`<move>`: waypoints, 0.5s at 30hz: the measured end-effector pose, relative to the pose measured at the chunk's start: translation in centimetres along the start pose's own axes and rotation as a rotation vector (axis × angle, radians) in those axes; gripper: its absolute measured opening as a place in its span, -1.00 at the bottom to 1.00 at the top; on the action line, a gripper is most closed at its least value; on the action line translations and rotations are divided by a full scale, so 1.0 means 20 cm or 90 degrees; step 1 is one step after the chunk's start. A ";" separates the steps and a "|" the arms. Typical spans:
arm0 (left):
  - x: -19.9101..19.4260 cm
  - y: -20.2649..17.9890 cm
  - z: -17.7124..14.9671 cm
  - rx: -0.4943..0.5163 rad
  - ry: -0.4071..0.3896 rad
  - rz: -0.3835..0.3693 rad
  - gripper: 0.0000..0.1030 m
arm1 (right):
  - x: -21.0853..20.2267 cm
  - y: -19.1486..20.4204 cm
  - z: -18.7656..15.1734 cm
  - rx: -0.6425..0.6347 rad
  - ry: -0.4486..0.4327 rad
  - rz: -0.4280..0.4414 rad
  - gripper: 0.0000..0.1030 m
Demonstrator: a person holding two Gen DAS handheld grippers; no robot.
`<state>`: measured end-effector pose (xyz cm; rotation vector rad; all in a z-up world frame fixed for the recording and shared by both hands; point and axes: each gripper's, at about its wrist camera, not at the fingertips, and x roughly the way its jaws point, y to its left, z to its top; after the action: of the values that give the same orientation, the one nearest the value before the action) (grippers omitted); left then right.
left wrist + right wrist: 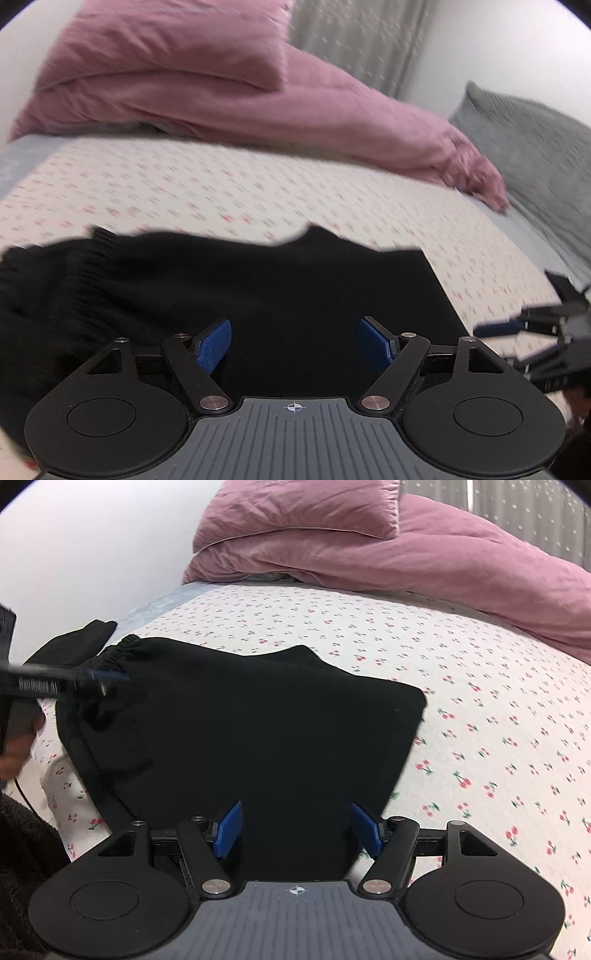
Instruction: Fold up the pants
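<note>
Right wrist view shows the bed (480,686) first, its white sheet printed with small red cherries, reaching back to a heap of pink bedding (388,542) along the far edge. A grey pillow (535,147) leans at the far right corner in the left wrist view, just beside the end of the pink heap.

The black pants (258,731) lie folded into a broad, flattish bundle near the bed's near edge, toward its left side. The gathered elastic waistband (122,653) is at the bundle's far left, and one dark piece of the pants reaches toward the left edge of the bed.

The right gripper (297,825) hangs over the near part of the pants with its blue fingers (229,827) spread wide and nothing between them. The left gripper (295,341) is likewise wide open above the black cloth, its fingers (214,343) holding nothing. From the right wrist camera, the left gripper shows as a blurred dark bar over the waistband; whether it touches the cloth cannot be told.
</note>
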<state>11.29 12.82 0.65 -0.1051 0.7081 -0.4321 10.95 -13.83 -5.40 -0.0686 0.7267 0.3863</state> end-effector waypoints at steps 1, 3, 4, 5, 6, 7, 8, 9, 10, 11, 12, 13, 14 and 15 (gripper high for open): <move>0.02 -0.03 -0.02 0.009 0.005 -0.001 0.55 | -0.01 -0.01 -0.01 0.005 -0.001 -0.001 0.30; 0.05 -0.07 -0.06 0.019 0.005 -0.005 0.63 | -0.03 -0.04 -0.02 0.019 0.001 -0.001 0.32; 0.06 -0.08 -0.09 0.020 0.001 -0.011 0.64 | -0.04 -0.05 -0.03 0.028 0.003 0.000 0.35; 0.07 -0.08 -0.10 0.019 -0.002 -0.017 0.64 | -0.05 -0.07 -0.04 0.038 0.007 0.002 0.37; 0.07 -0.09 -0.12 0.018 -0.004 -0.024 0.65 | -0.05 -0.08 -0.05 0.048 0.013 0.004 0.37; 0.07 -0.10 -0.14 0.018 -0.005 -0.035 0.65 | -0.06 -0.10 -0.06 0.063 0.021 0.009 0.37; 0.09 -0.11 -0.14 0.019 -0.006 -0.043 0.65 | -0.06 -0.12 -0.08 0.081 0.029 0.019 0.37; 0.09 -0.13 -0.16 0.022 -0.007 -0.052 0.65 | -0.06 -0.13 -0.09 0.100 0.039 0.033 0.37; 0.09 -0.15 -0.17 0.028 -0.008 -0.058 0.66 | -0.06 -0.15 -0.11 0.118 0.050 0.049 0.37; 0.10 -0.17 -0.18 0.035 -0.010 -0.063 0.66 | -0.06 -0.16 -0.13 0.133 0.061 0.064 0.37; 0.10 -0.19 -0.19 0.042 -0.010 -0.069 0.66 | -0.06 -0.17 -0.15 0.145 0.070 0.077 0.36; 0.11 -0.22 -0.20 0.051 -0.007 -0.079 0.67 | -0.06 -0.17 -0.16 0.157 0.076 0.089 0.34; 0.12 -0.25 -0.22 0.064 0.000 -0.088 0.67 | -0.07 -0.18 -0.18 0.174 0.079 0.103 0.32; 0.13 -0.27 -0.23 0.079 0.010 -0.096 0.68 | -0.07 -0.19 -0.19 0.194 0.082 0.120 0.30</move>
<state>8.11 7.03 -3.14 -0.0377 0.6888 -0.6212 8.99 -18.54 -7.65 0.2672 0.9153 0.4501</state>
